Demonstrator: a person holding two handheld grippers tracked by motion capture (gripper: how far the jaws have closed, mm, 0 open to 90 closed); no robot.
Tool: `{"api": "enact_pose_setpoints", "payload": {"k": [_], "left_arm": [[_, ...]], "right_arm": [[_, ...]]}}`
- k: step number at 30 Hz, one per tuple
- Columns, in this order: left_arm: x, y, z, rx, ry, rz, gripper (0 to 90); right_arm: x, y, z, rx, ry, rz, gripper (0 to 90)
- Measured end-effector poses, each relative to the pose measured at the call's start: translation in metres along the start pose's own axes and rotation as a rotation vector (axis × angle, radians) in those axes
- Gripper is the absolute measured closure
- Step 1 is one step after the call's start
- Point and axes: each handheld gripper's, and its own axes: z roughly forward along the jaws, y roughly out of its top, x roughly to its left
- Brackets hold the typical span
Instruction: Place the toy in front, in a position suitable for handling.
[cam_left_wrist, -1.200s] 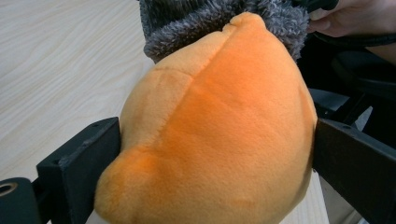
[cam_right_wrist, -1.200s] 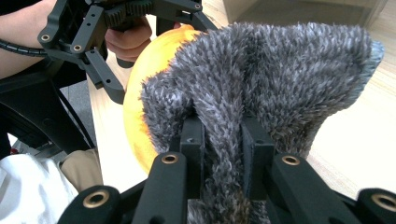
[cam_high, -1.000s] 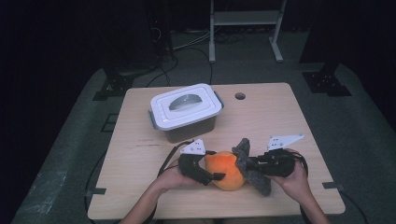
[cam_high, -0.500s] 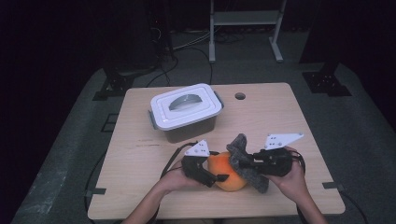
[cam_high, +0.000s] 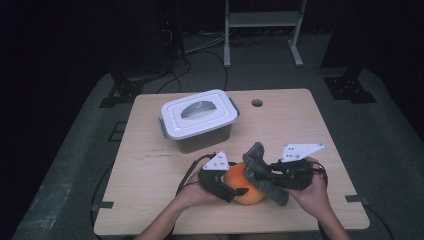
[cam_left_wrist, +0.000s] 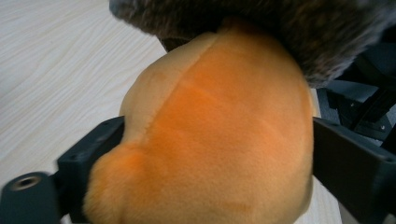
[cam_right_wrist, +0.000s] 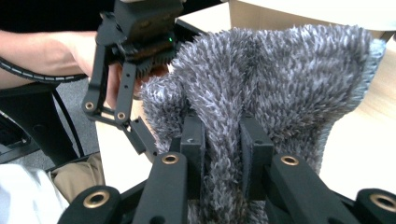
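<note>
near the front edge of the table (cam_high: 150, 165), a bit right of middle, there's an orange plush (cam_high: 245, 182) with a grey furry piece (cam_high: 260, 172) lying over its right side. the left gripper (cam_high: 235, 189) has its jaws spread wide around the plush, one on each side and pressing into it, so it's got a proper hold. in the left gripper view the plush (cam_left_wrist: 219, 140) bulges between the two black jaws and the furry piece (cam_left_wrist: 261, 32) hangs over its top.

the right gripper (cam_high: 265, 175) is closed down almost all the way, pinching a fold of the furry piece. in the right gripper view you can see the fur (cam_right_wrist: 261, 88) squeezed thin between the jaws and fanning out above them, with the left gripper (cam_right_wrist: 140, 135) just behind it at the upper left, held in a hand (cam_right_wrist: 109, 70).

further back, left of middle on the table, a grey box (cam_high: 202, 137) with a white lid (cam_high: 197, 112) sits well apart from both grippers. there's a small round hole (cam_high: 257, 103) in the tabletop near the far edge.
</note>
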Motion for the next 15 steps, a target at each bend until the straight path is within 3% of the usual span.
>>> {"api": "enact_pose_setpoints", "payload": {"k": [6, 12, 15], "left_arm": [[0.001, 0.0, -0.002, -0.009, -0.029, 0.009, 12.6], [0.005, -0.002, -0.002, -0.019, -0.042, -0.016, 8.6], [0.004, 0.0, -0.005, -0.01, -0.035, -0.006, 18.2]], "right_arm": [[-0.008, -0.01, -0.001, 0.035, 0.024, 0.026, 74.5], [-0.013, -0.024, -0.004, 0.073, 0.027, 0.055, 74.6], [-0.015, -0.026, -0.005, 0.072, 0.032, 0.072, 74.6]]}}
